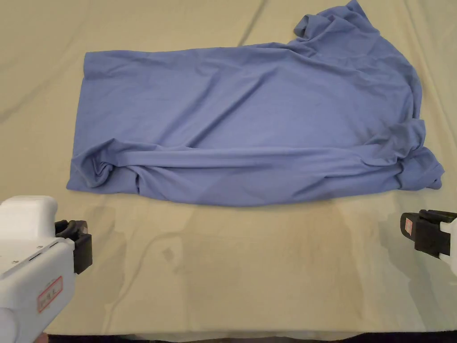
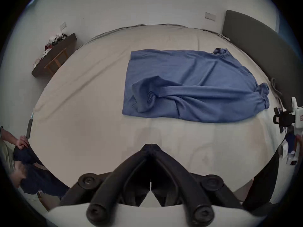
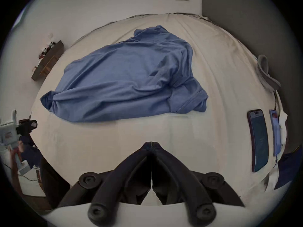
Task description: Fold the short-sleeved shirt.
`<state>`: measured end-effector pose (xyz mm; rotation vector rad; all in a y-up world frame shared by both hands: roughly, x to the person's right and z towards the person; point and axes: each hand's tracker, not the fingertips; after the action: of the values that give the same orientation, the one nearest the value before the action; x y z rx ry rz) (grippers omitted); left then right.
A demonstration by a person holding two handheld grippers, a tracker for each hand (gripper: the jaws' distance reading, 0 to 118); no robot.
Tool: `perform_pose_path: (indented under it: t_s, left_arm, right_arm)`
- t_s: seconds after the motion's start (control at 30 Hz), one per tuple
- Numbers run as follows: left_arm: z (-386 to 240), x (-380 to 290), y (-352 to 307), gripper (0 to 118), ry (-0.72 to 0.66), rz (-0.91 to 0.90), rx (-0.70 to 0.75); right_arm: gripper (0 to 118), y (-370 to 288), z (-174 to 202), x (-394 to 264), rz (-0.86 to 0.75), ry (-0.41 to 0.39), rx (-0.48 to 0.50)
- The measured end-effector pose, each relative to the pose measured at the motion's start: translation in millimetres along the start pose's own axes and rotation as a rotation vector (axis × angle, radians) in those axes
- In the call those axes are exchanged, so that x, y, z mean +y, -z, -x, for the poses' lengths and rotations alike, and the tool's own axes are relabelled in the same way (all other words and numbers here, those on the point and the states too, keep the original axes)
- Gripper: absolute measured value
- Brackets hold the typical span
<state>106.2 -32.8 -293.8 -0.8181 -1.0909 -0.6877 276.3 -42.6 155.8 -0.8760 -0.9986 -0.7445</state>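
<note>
A blue short-sleeved shirt (image 1: 250, 125) (image 2: 193, 84) (image 3: 127, 81) lies crumpled sideways on the beige bed sheet (image 1: 250, 268), hem to the left, sleeves and collar bunched at the right. Its near long side is rolled into a thick fold. My left gripper (image 1: 78, 245) (image 2: 150, 146) hovers over bare sheet near the shirt's lower left corner, jaws shut on nothing. My right gripper (image 1: 408, 230) (image 3: 151, 143) sits near the lower right sleeve, jaws pressed together and holding nothing. Both are a short way off the cloth.
Two phones (image 3: 259, 138) lie on the sheet to the right, next to a grey strap (image 3: 267, 76) and the dark headboard (image 3: 246, 17). A dark wall shelf (image 2: 54, 55) hangs at far left. Another person's hand (image 2: 22, 142) holds dark cloth at the bed's left edge.
</note>
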Motion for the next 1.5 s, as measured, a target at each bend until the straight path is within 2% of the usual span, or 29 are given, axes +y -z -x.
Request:
perform_pose_path:
  t_s: [0.07, 0.17, 0.2, 0.23, 0.27, 0.37, 0.47, 0.5, 0.53, 0.57, 0.6, 0.63, 0.73, 0.77, 0.8, 0.83, 0.87, 0.97, 1.03, 1.17, 1.23, 1.27, 1.3, 1.33, 1.37, 1.4, 1.43, 1.5]
  left_arm:
    - [7, 7, 8, 0, -0.013, -0.010, -0.005]
    - [27, 23, 34, 1, -0.106, -0.044, -0.068]
    - [31, 31, 44, 37, -0.138, -0.027, -0.084]
    - [36, 37, 58, 80, -0.138, -0.019, -0.084]
    - [39, 42, 72, 99, -0.124, -0.013, -0.074]
    - [43, 57, 104, 99, -0.029, 0.021, 0.022]
    - [45, 63, 125, 98, 0.010, 0.040, -0.008]
    - [41, 62, 123, 94, 0.017, 0.054, -0.022]
    - [43, 61, 122, 87, 0.009, 0.046, -0.054]
    - [44, 61, 117, 71, -0.018, 0.034, -0.069]
    - [43, 62, 110, 49, -0.025, 0.038, -0.079]
    - [42, 62, 105, 15, -0.027, 0.027, -0.078]
    - [41, 66, 98, 12, -0.054, 0.038, -0.086]
    - [39, 67, 93, 12, -0.050, 0.026, -0.074]
    - [38, 67, 89, 12, -0.046, 0.021, -0.079]
    - [36, 67, 86, 12, -0.043, 0.014, -0.085]
    - [35, 67, 83, 12, -0.044, 0.012, -0.084]
    - [38, 71, 83, 12, -0.048, 0.015, -0.088]
    - [40, 71, 85, 12, -0.061, 0.019, -0.091]
    - [37, 72, 86, 12, -0.064, 0.028, -0.088]
    - [34, 72, 88, 12, -0.056, 0.037, -0.082]
    - [35, 73, 89, 12, -0.055, 0.042, -0.082]
    - [35, 73, 89, 12, -0.057, 0.044, -0.084]
    - [35, 73, 88, 12, -0.061, 0.043, -0.087]
    - [36, 74, 86, 12, -0.066, 0.041, -0.096]
    - [37, 75, 85, 12, -0.071, 0.038, -0.103]
    - [38, 75, 83, 12, -0.078, 0.037, -0.111]
    - [38, 76, 75, 12, -0.082, 0.029, -0.116]
  right_arm:
    - [3, 0, 2, 3, -0.007, -0.007, -0.008]
    - [3, -2, 4, 9, -0.021, -0.013, -0.008]
    - [3, -1, 5, 12, -0.025, -0.009, 0.007]
    - [3, 0, 6, 15, -0.026, -0.005, 0.018]
    - [3, 2, 9, 17, -0.026, -0.008, 0.022]
    - [3, 7, 17, 24, -0.022, -0.039, 0.020]
    - [3, 14, 23, 29, -0.014, -0.054, 0.028]
    - [3, 16, 24, 31, -0.009, -0.056, 0.031]
    - [3, 18, 26, 32, -0.004, -0.059, 0.033]
    - [3, 20, 29, 34, -0.002, -0.062, 0.033]
    - [3, 22, 28, 34, 0.001, -0.066, 0.035]
    - [3, 24, 28, 36, 0.004, -0.067, 0.041]
    - [3, 31, 25, 42, 0.015, -0.060, 0.059]
    - [30, 32, 23, 45, 0.017, -0.056, 0.060]
    - [74, 31, 21, 47, 0.017, -0.040, 0.058]
    - [107, 32, 17, 50, 0.018, -0.036, 0.045]
    - [117, 34, 14, 51, 0.020, -0.038, 0.032]
    - [117, 42, -4, 62, -0.005, -0.010, -0.006]
    - [117, 52, -18, 69, 0.011, 0.036, -0.027]
    - [116, 87, -38, 79, 0.068, 0.061, -0.058]
    - [106, 95, -41, 79, 0.093, 0.072, -0.012]
    - [103, 91, -36, 79, 0.084, 0.010, -0.081]
    - [96, 86, -31, 80, 0.087, -0.043, -0.078]
    - [80, 80, -27, 80, 0.080, -0.089, -0.091]
    - [39, 73, -26, 81, 0.058, -0.101, -0.047]
    - [18, 70, -27, 83, 0.049, -0.070, 0.027]
    - [18, 68, -25, 83, 0.033, -0.034, 0.029]
    - [18, 67, -17, 87, 0.055, -0.106, -0.028]
